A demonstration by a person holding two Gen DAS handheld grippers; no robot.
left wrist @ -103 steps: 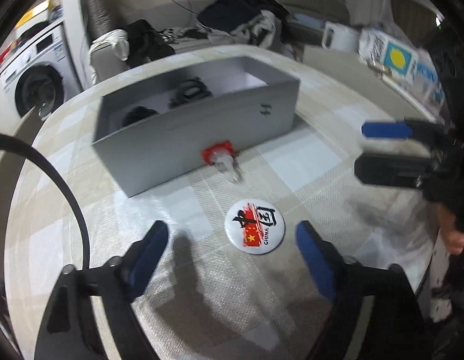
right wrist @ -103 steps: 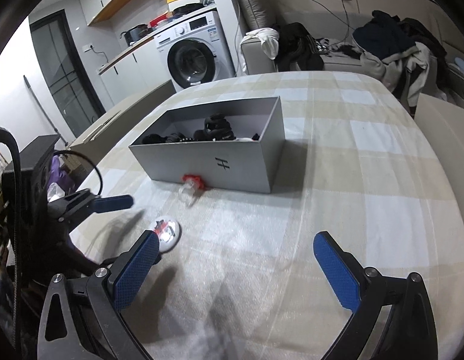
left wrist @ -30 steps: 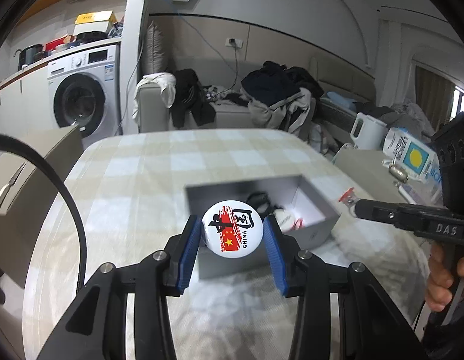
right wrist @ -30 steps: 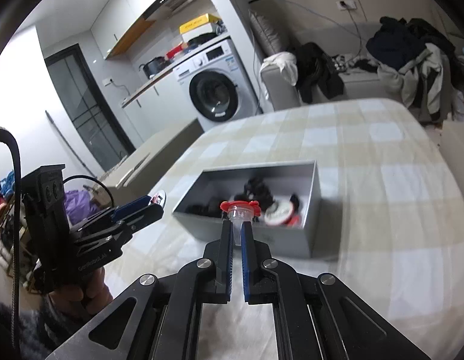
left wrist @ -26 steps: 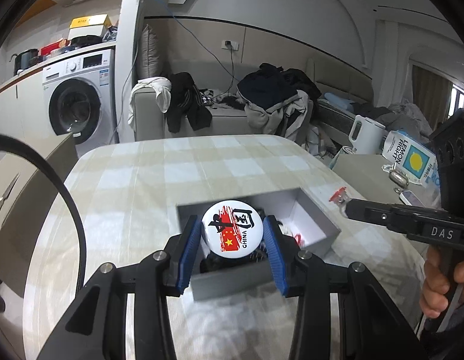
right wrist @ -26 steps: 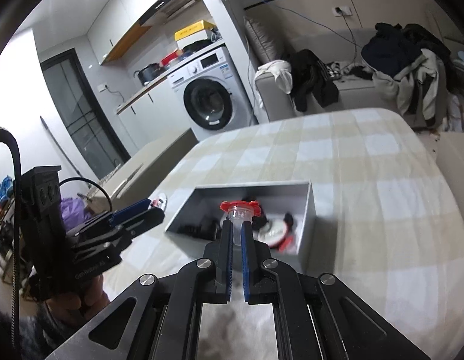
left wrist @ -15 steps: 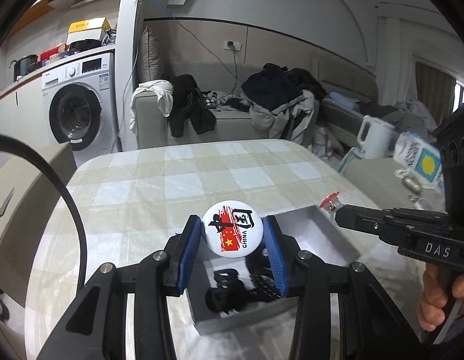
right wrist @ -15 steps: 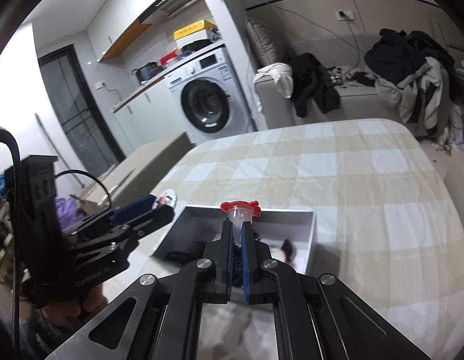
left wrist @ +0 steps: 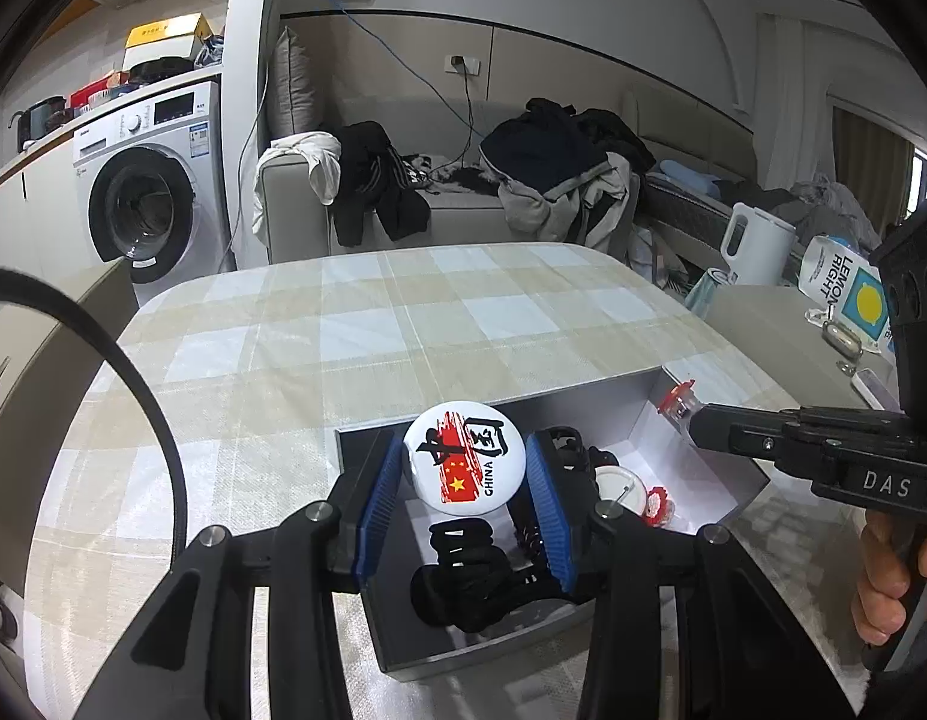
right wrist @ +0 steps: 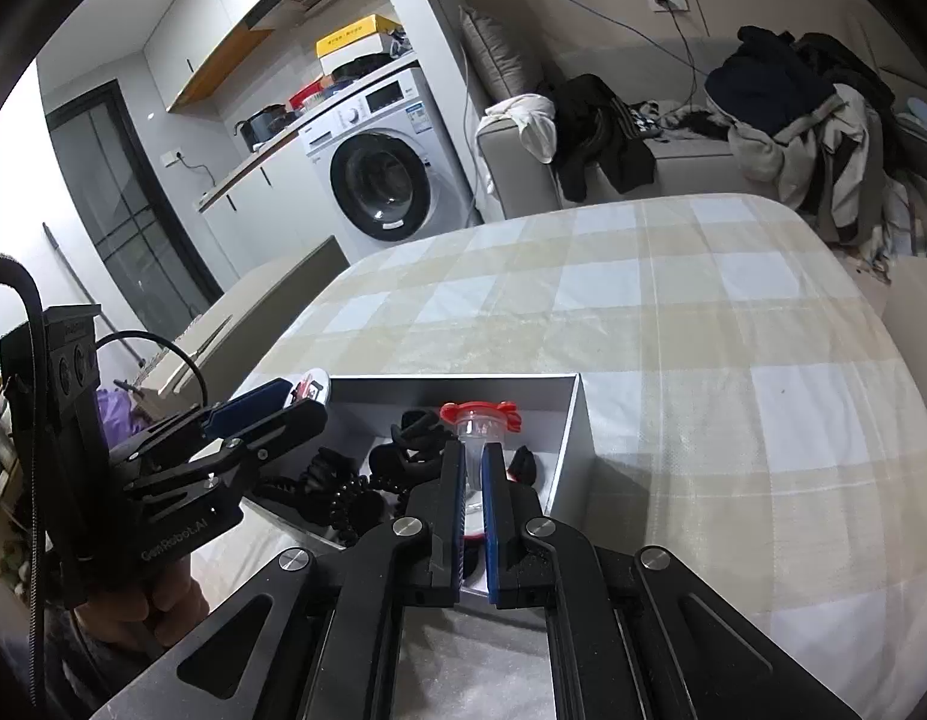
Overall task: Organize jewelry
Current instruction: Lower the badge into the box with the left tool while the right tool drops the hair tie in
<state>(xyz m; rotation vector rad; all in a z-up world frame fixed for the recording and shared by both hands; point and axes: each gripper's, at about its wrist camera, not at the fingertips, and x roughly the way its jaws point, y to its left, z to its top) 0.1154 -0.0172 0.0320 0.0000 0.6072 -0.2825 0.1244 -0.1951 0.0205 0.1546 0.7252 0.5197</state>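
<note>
Both grippers are over the grey box (left wrist: 697, 384) on the checked worktop (left wrist: 355, 336). Left gripper (left wrist: 463, 480) has its fingers clamped on the round badge (left wrist: 463, 457), held by its rim above the box's left half. Right gripper (right wrist: 474, 480) has fingers nearly together, pinching a small clear vial with a red cap (right wrist: 479, 420) above the right end. The box already holds black hair clips (left wrist: 469, 570) and beads.

To do the drop well, I'd lower each item until just above the contents, then open slowly. The badge could roll or flip if let go from high up. Keep the two grippers apart, clear of the box walls.
</note>
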